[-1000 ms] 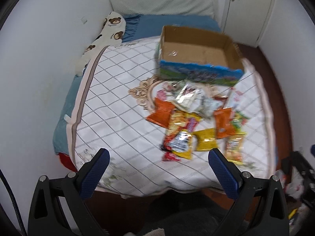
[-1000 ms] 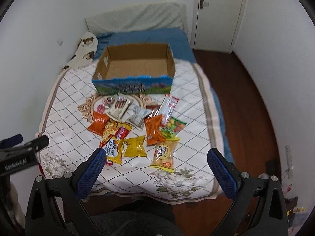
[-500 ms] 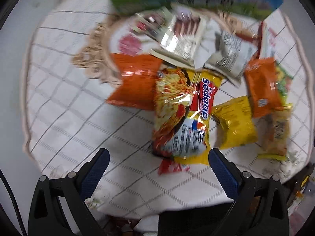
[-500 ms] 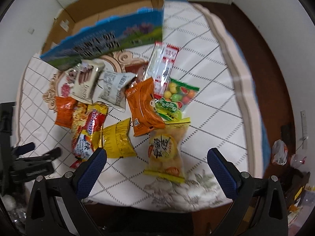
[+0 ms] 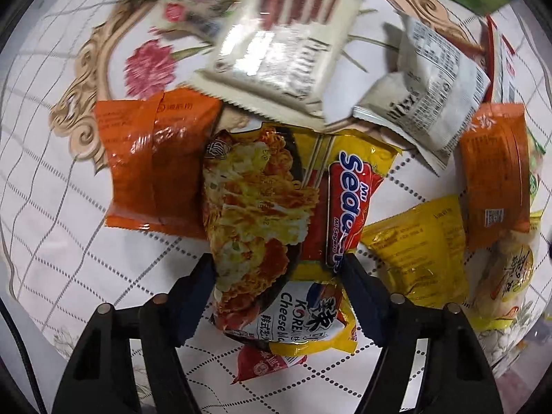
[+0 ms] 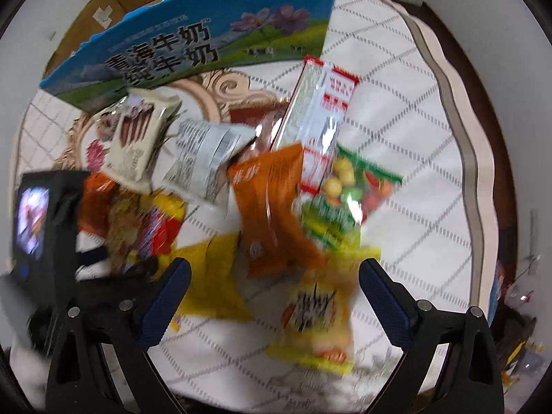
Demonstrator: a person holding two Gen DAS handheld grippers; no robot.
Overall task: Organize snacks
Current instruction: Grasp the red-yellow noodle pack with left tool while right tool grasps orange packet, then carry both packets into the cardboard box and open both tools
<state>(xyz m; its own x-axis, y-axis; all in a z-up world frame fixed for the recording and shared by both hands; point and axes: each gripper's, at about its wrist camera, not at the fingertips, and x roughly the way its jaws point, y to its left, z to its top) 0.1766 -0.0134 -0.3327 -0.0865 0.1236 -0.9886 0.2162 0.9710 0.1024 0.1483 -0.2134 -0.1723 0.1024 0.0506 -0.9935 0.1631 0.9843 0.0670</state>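
Note:
A pile of snack packets lies on the quilted bed cover (image 5: 69,227). My left gripper (image 5: 277,276) has its blue fingers closed against both sides of a yellow and red noodle packet (image 5: 276,214). An orange packet (image 5: 151,165) lies left of it, a small yellow packet (image 5: 421,248) right of it. My right gripper (image 6: 274,283) is open above a yellow snack bag (image 6: 314,314), with an orange packet (image 6: 272,207) and a fruit candy bag (image 6: 348,193) just beyond. The blue and cardboard box (image 6: 193,45) stands behind the pile. The left gripper's body (image 6: 51,241) shows at left in the right wrist view.
White wafer packets (image 5: 286,41) and a long clear red-striped packet (image 6: 321,114) lie near the box. The bed's right edge (image 6: 462,158) drops to a dark wood floor with clutter (image 6: 517,296). A small red packet (image 5: 265,362) lies under the noodle packet.
Both grippers have dropped close to the pile. The left gripper's fingers have narrowed from wide open onto the noodle packet. The right gripper has stayed open.

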